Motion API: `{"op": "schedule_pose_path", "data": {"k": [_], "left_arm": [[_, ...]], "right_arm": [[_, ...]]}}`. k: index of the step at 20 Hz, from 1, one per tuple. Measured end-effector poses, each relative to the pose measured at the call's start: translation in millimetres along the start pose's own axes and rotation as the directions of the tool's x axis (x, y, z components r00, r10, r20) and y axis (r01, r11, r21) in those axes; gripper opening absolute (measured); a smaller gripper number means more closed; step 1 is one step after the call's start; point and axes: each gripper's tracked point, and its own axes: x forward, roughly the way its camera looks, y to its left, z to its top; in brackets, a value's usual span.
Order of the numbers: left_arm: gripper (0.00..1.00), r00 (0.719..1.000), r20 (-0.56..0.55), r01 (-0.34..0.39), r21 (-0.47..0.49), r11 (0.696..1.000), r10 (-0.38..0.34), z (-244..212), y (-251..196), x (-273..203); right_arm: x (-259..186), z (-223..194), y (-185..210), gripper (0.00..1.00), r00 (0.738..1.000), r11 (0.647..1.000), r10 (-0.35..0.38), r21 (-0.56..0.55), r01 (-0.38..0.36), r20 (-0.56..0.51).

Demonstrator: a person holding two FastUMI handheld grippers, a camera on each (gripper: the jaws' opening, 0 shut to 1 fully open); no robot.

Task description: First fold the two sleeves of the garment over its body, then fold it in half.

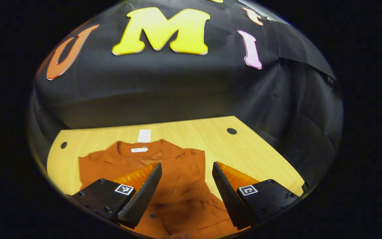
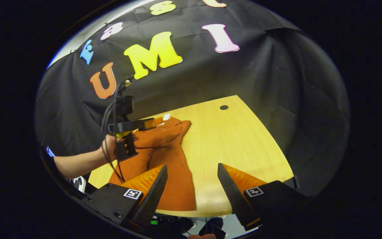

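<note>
While the rust-orange shirt [image 1: 181, 186] lies on the wooden worktop [image 1: 244, 146] | left gripper [image 1: 187, 192] fingers wide above it | right gripper [image 2: 192, 191] fingers wide, empty

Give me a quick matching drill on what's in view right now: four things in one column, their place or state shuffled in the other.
Things:
1. orange garment
2. left gripper
3. right gripper
4. white tag

Places or states:
A. open, above bare wooden table by the garment's edge
B. at the neckline
C. lying on the table, sleeves folded in
D. open, over the garment's body

Pairs: 1-C, 2-D, 3-A, 4-B
</note>
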Motion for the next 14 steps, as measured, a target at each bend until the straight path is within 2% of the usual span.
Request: {"op": "schedule_pose_path", "data": {"k": [1, 2, 4, 6, 9, 10, 11, 12, 13, 14], "left_arm": [[0.99, 0.999, 0.029, -0.021, 0.005, 1.0, 0.021, 1, 11, -27], [0.99, 0.998, 0.054, -0.042, 0.005, 0.999, 0.042, 1, 23, -53], [0.98, 0.991, 0.098, -0.089, -0.013, 0.996, 0.089, -5, 48, -102], [0.98, 0.988, 0.088, -0.122, -0.047, 0.991, 0.126, -29, 77, -139], [0.98, 0.992, 0.003, -0.125, -0.113, 0.986, 0.126, -83, 113, -181], [0.99, 0.991, -0.028, -0.133, -0.133, 0.982, 0.13, -105, 126, -190], [0.99, 0.99, -0.059, -0.136, -0.156, 0.978, 0.128, -124, 136, -198], [0.99, 0.99, -0.096, -0.122, -0.181, 0.976, 0.106, -144, 141, -204], [0.99, 0.987, -0.14, -0.109, -0.207, 0.972, 0.081, -166, 147, -210], [0.99, 0.982, -0.18, -0.098, -0.235, 0.967, 0.056, -188, 155, -213]], "right_arm": [[9, 2, 9, 0.92, 1.0, 1.0, 0.009, -0.021, -0.009, 0.007], [16, 0, 17, 0.97, 1.0, 0.999, 0.016, -0.042, -0.016, 0.01], [29, -6, 33, 0.98, 1.0, 0.997, 0.03, -0.077, -0.03, -0.001], [37, -21, 40, 0.98, 0.998, 0.996, 0.042, -0.078, -0.045, -0.038], [38, -51, 33, 0.98, 0.995, 0.997, 0.024, -0.069, -0.03, -0.096], [36, -63, 22, 0.94, 0.993, 0.997, 0.002, -0.071, -0.01, -0.116], [33, -74, 13, 0.99, 0.991, 0.998, -0.016, -0.07, 0.007, -0.135], [30, -86, 4, 0.99, 0.987, 0.997, -0.037, -0.07, 0.027, -0.157], [28, -99, -6, 0.94, 0.982, 0.996, -0.058, -0.075, 0.045, -0.18], [26, -115, -16, 0.98, 0.974, 0.993, -0.085, -0.092, 0.067, -0.208]]}}
